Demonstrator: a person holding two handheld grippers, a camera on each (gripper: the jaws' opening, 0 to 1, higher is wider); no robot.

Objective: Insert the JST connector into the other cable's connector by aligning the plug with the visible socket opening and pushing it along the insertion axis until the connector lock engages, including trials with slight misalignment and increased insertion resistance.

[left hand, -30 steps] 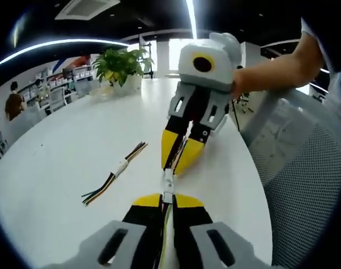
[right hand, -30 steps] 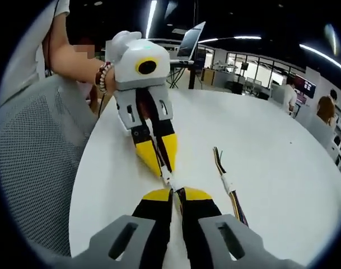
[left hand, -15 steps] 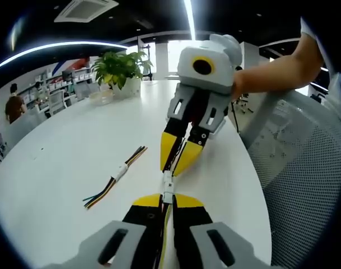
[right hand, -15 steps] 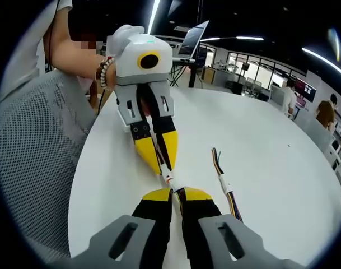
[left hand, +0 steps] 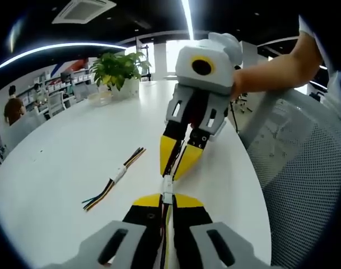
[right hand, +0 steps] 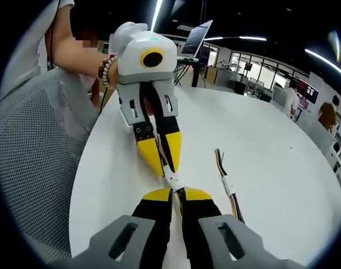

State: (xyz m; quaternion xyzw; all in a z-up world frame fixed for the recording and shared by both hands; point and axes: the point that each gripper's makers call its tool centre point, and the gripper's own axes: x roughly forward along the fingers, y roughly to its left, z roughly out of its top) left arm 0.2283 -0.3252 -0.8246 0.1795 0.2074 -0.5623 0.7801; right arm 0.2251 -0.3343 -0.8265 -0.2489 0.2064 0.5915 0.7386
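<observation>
Left tongs (left hand: 167, 200), at 6 o'clock in the left gripper view, are clamped on a cable whose white connector (left hand: 167, 184) projects from their tips. Right tongs (left hand: 174, 163) descend from 12 o'clock, closed on the mating cable; their tips meet that connector. In the right gripper view the joint (right hand: 172, 182) lies between both tip pairs. Over the last second the opposing tongs tilted steeper while the joint held, suggesting seating is under way; lock engagement cannot be confirmed. A spare cable (left hand: 115, 176) rests on the white surface (left hand: 64, 145) at 9 o'clock.
</observation>
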